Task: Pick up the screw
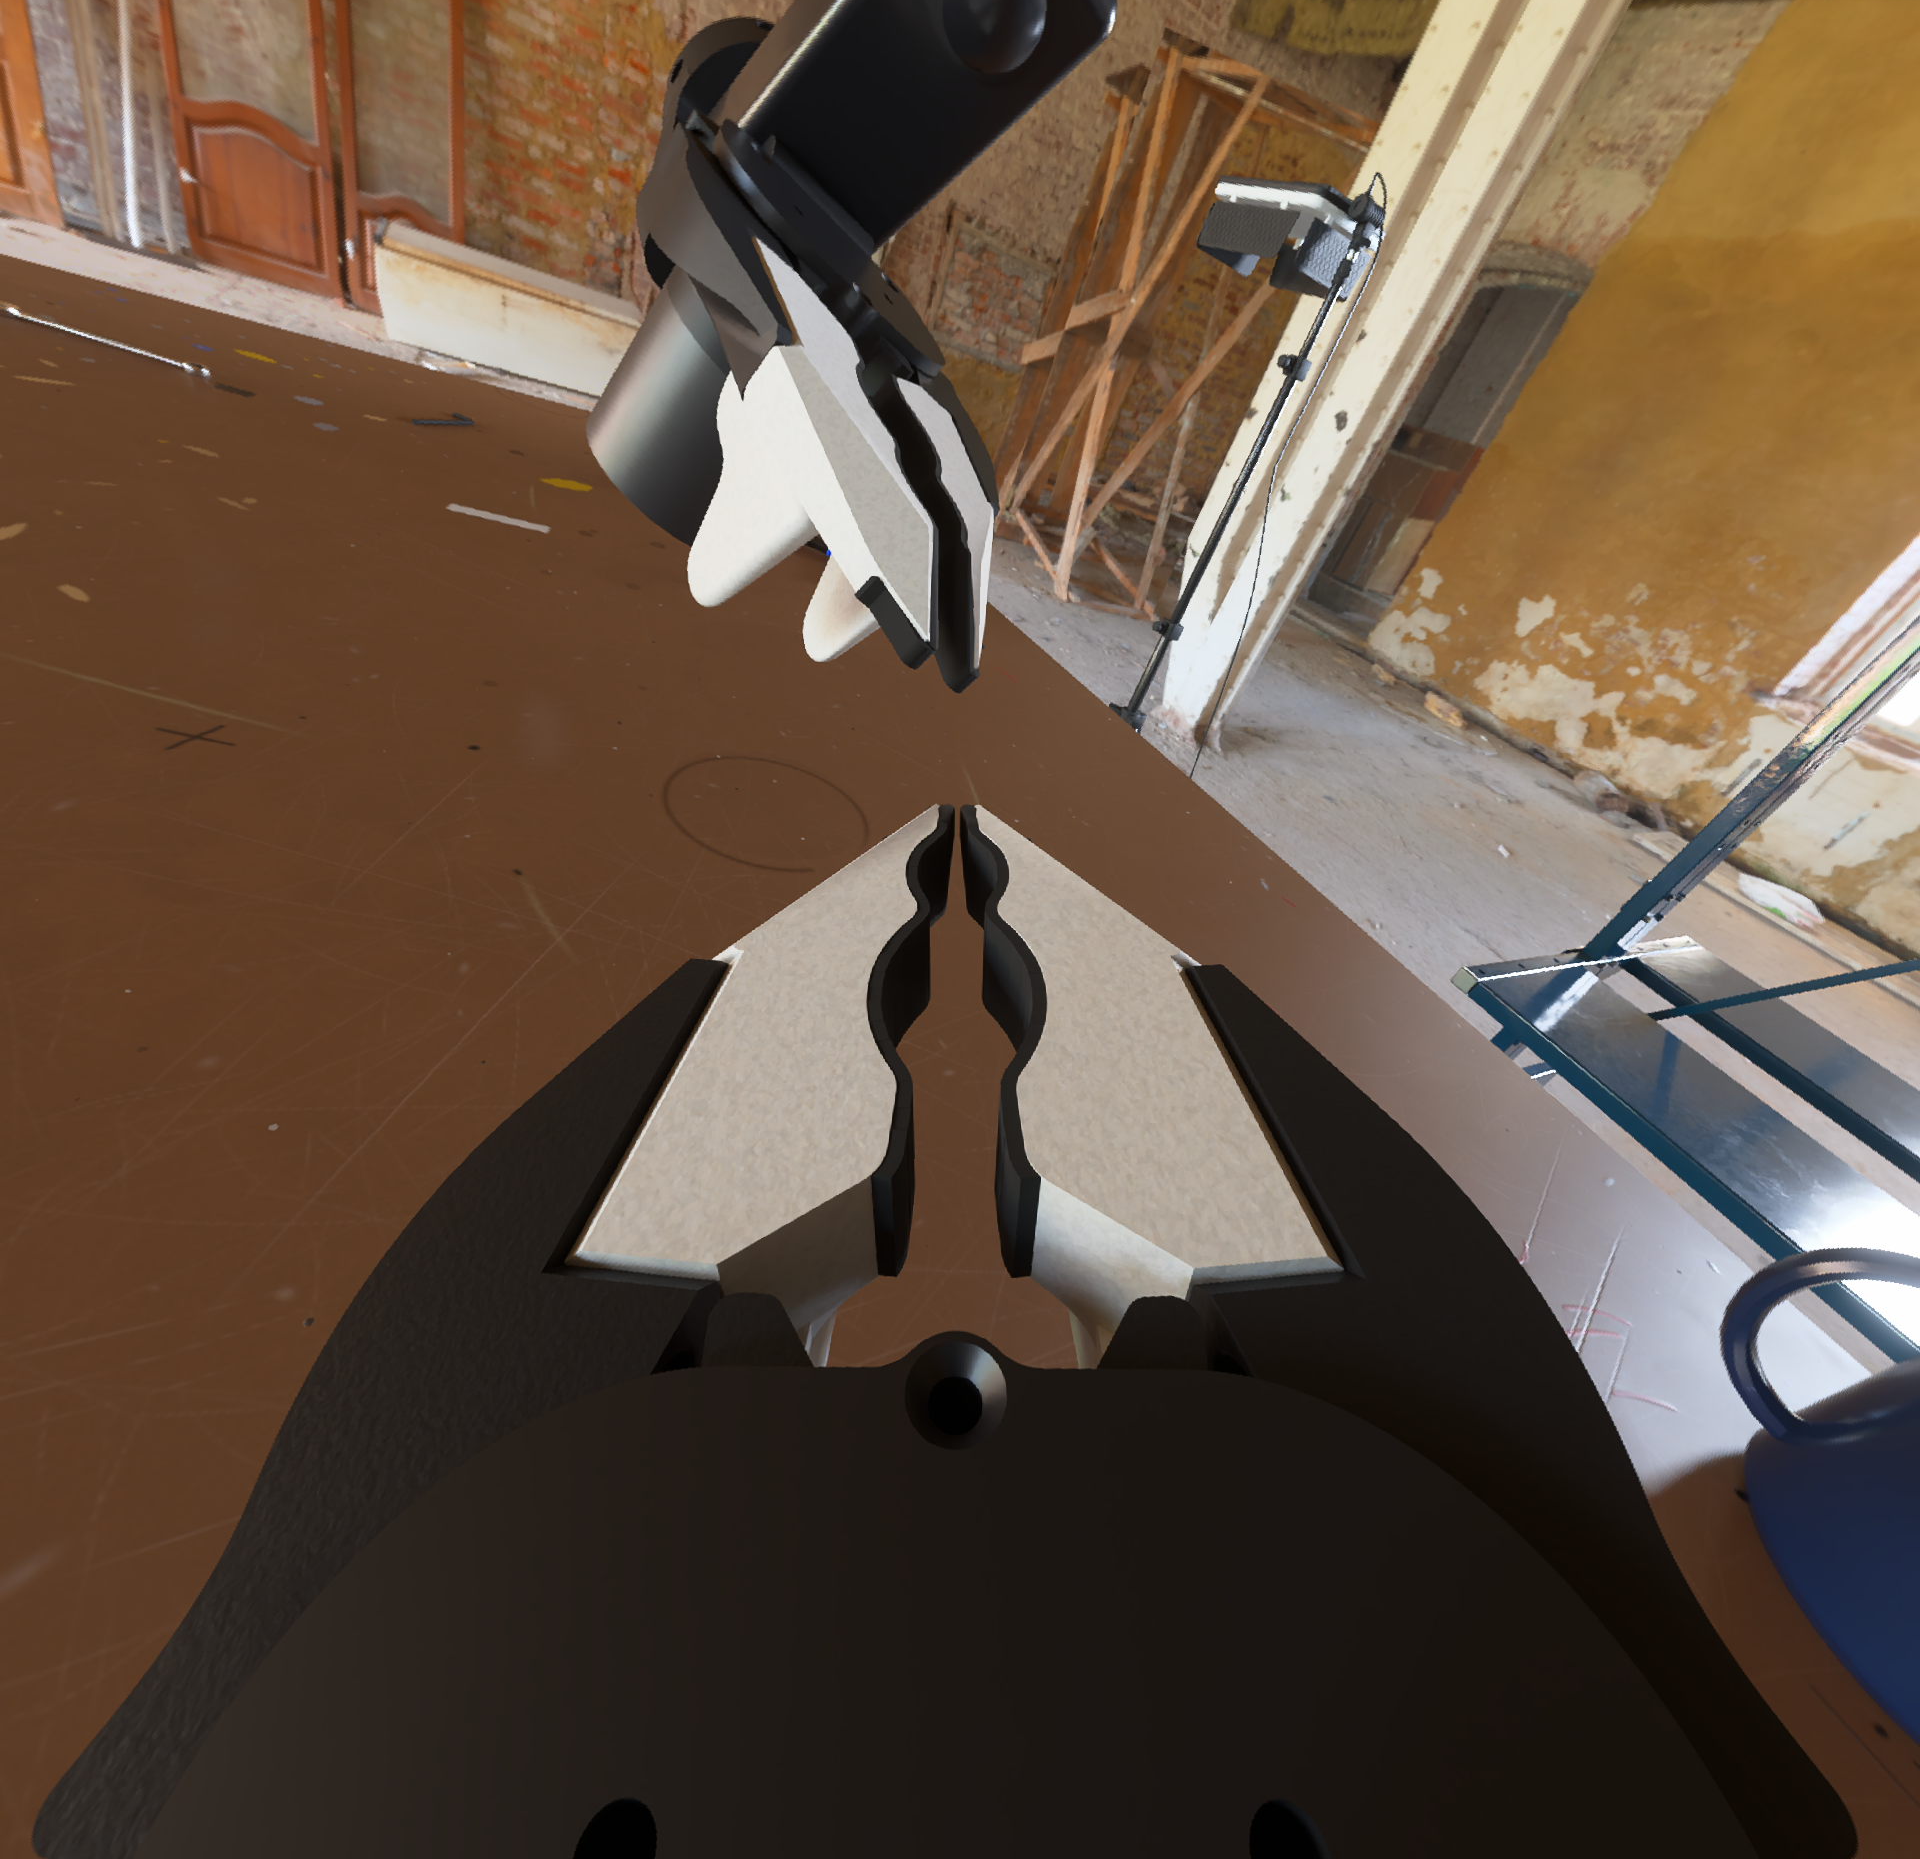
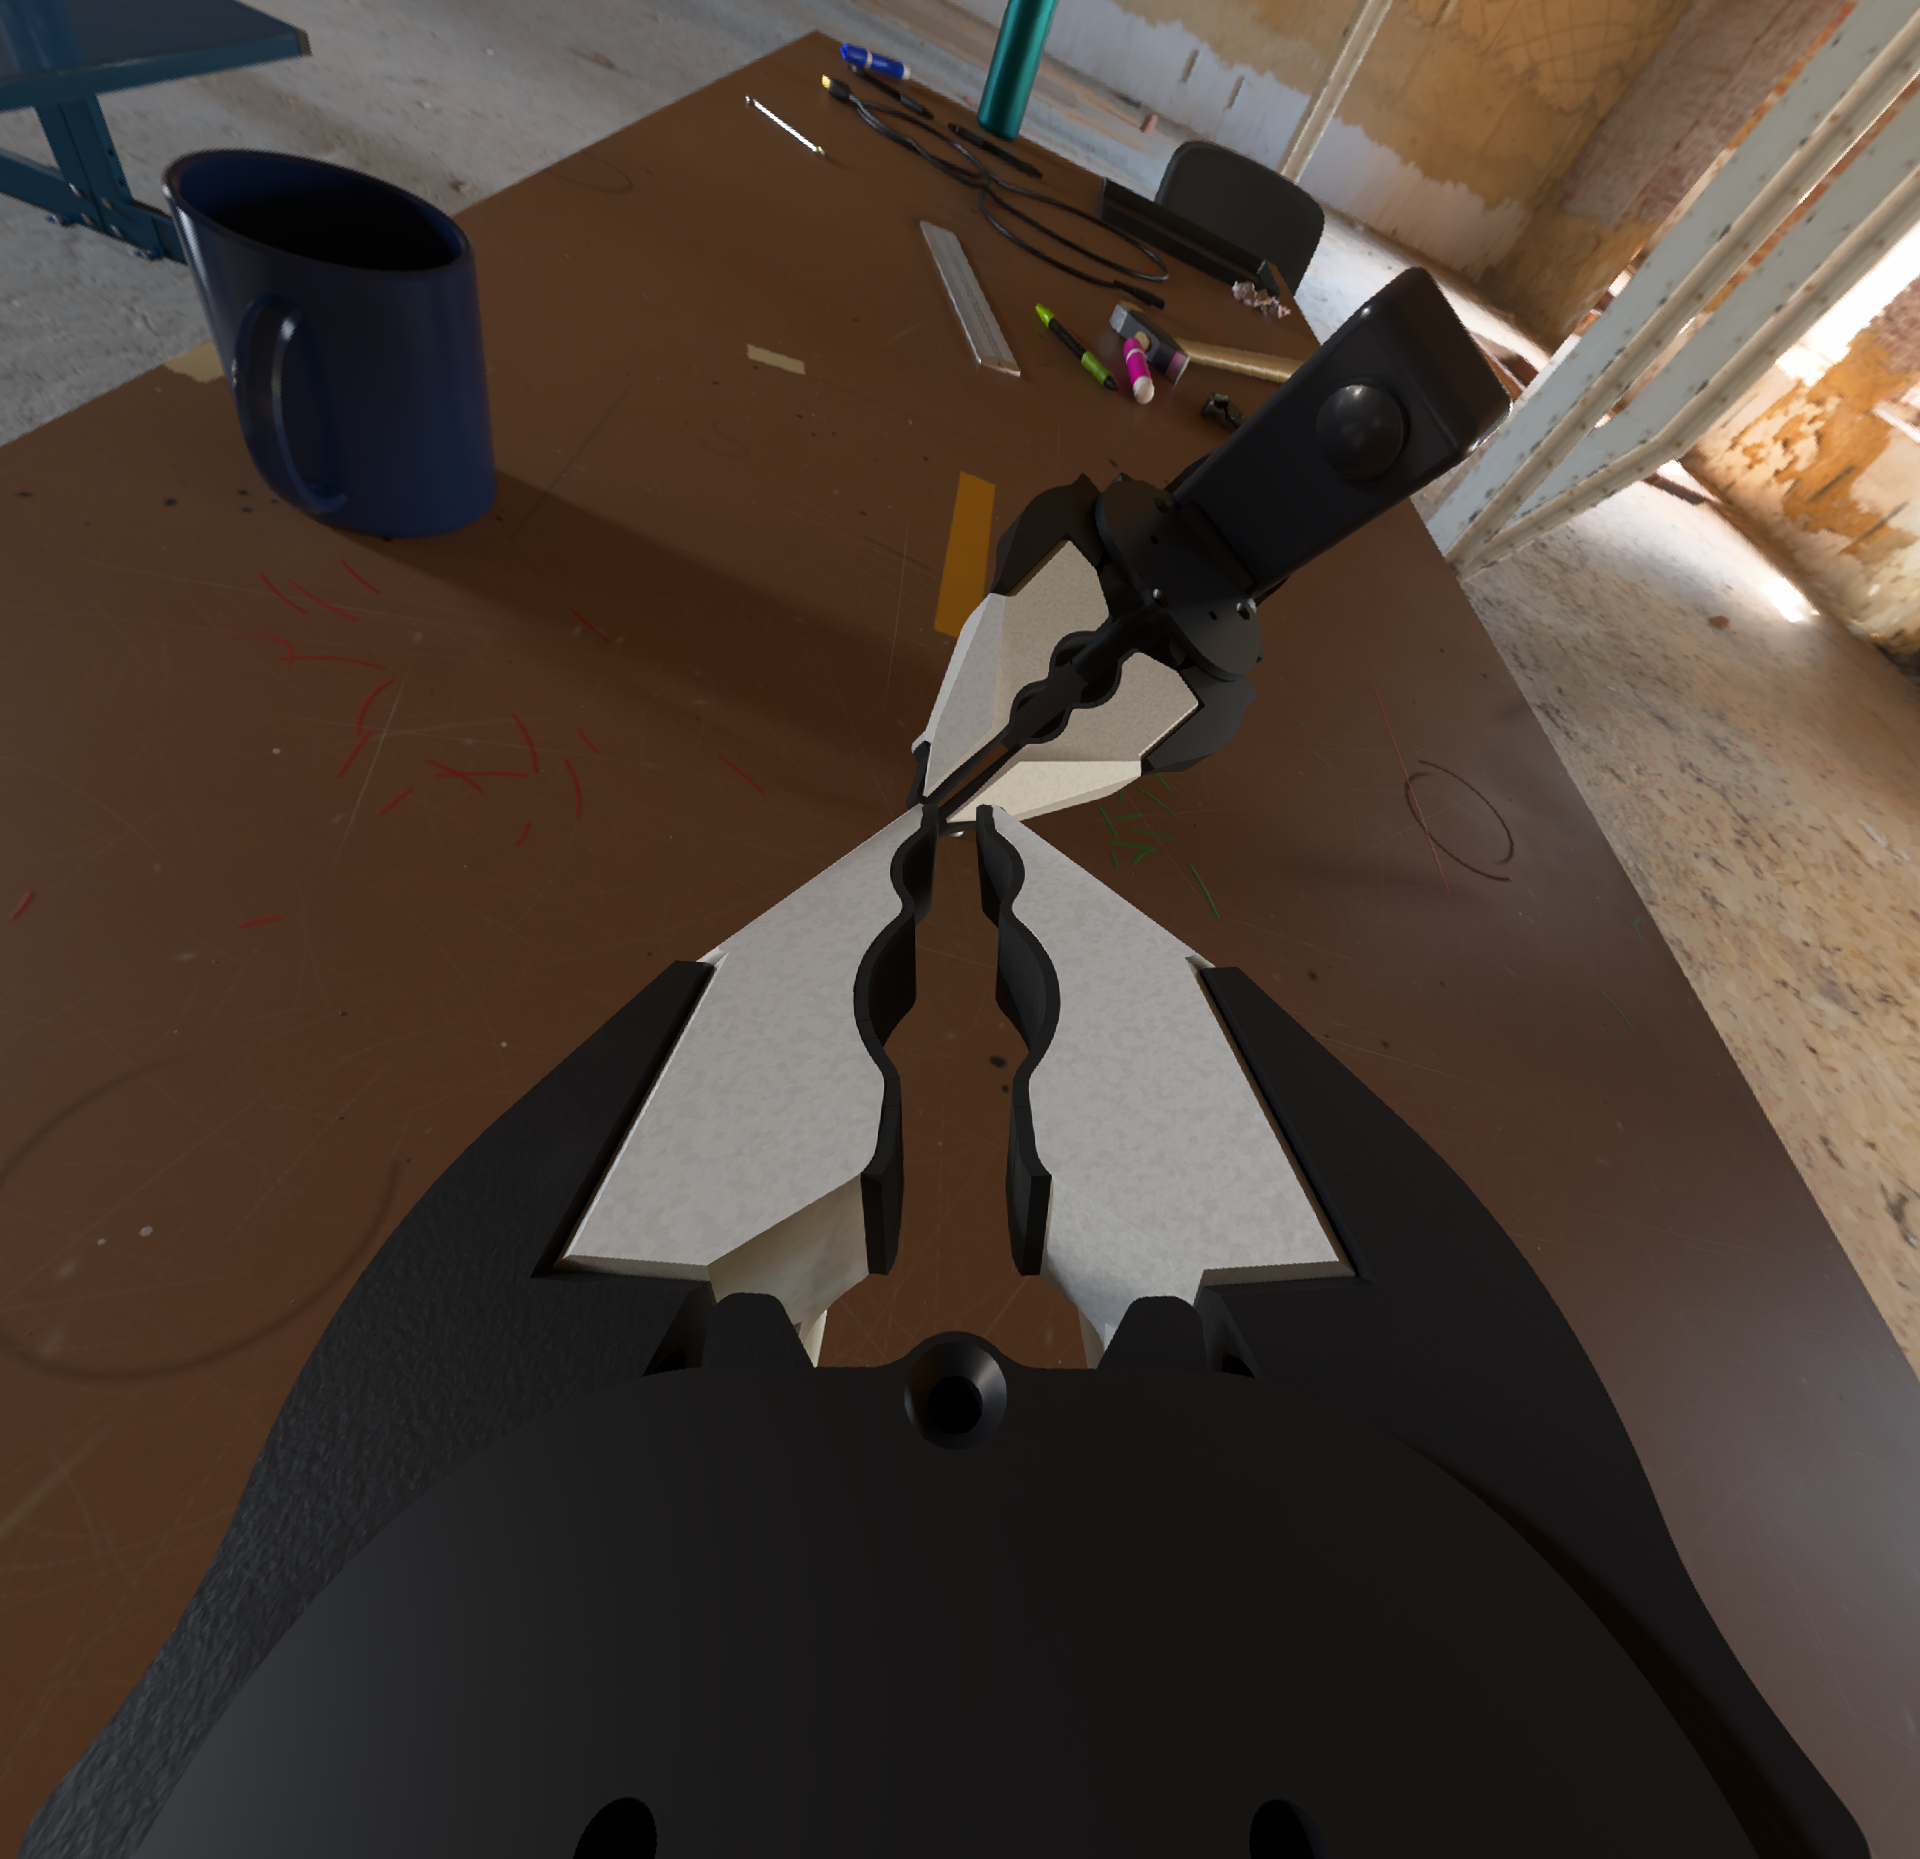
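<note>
A small grey piece, apparently the screw (image 2: pixel 954 828), shows between the fingertips of my right gripper (image 2: pixel 956 822). Its jaws are closed to a narrow gap around the piece. In the left wrist view the right gripper (image 1: pixel 951 671) hangs tilted, with its tips a little above the brown table (image 1: pixel 312 874). My left gripper (image 1: pixel 956 817) is shut with nothing seen between its jaws. In the right wrist view the left gripper (image 2: pixel 920 799) points its tips at the right gripper's tips, almost touching them.
A dark blue mug (image 2: pixel 353 355) stands at the left; it also shows in the left wrist view (image 1: pixel 1829 1477). Farther back lie a ruler (image 2: pixel 971 297), markers (image 2: pixel 1081 349), a black cable (image 2: pixel 1039 199) and a teal cylinder (image 2: pixel 1023 33). The table edge (image 2: pixel 1558 770) runs along the right.
</note>
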Robot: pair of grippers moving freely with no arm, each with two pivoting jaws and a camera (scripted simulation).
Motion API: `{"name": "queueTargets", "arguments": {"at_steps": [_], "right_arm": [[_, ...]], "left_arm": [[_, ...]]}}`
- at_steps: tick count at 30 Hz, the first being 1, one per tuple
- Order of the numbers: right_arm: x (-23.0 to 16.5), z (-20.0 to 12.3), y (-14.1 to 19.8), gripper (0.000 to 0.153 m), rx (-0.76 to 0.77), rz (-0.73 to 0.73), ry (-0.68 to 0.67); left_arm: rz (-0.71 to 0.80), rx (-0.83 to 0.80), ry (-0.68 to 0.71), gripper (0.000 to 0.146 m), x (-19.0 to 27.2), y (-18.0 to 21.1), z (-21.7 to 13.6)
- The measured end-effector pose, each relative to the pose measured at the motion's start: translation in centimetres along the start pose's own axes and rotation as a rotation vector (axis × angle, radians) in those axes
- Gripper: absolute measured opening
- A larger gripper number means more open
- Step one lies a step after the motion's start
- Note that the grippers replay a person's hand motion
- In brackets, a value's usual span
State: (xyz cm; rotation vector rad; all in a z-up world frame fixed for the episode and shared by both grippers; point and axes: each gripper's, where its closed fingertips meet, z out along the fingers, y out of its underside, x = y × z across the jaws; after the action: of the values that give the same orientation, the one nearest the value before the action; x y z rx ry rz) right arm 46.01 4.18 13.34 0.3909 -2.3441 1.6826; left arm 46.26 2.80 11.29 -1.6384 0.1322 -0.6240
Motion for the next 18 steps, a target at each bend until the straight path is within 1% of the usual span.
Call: {"name": "queueTargets", "arguments": {"at_steps": [12, 13, 15, 17, 18], "right_arm": [[-0.4, 0.3, 1.2, 0.007, -0.092, -0.029, -0.009], [-0.5, 0.5, 1.8, 0.007, -0.113, -0.039, -0.01], [-0.6, 1.2, 4.0, 0.007, -0.253, -0.083, -0.006], [-0.9, 1.8, 3.8, 0.007, -0.176, -0.051, -0.021], [-0.7, 1.6, 3.9, 0.007, -0.185, -0.057, -0.014]], "left_arm": [[-0.031, -0.056, -0.046, 0.0, -1.0, 0.9, 0.0], [-0.041, -0.055, -0.05, 0.0, -1.0, 0.7, 0.0], [-0.066, 0.005, 0.006, 0.0, -0.4, -0.4, 0.2], [-0.02, -0.072, -0.046, 0.0, -0.8, -0.1, 0.3], [-0.015, -0.079, -0.063, 0.0, -0.9, -0.2, 0.2]]}}
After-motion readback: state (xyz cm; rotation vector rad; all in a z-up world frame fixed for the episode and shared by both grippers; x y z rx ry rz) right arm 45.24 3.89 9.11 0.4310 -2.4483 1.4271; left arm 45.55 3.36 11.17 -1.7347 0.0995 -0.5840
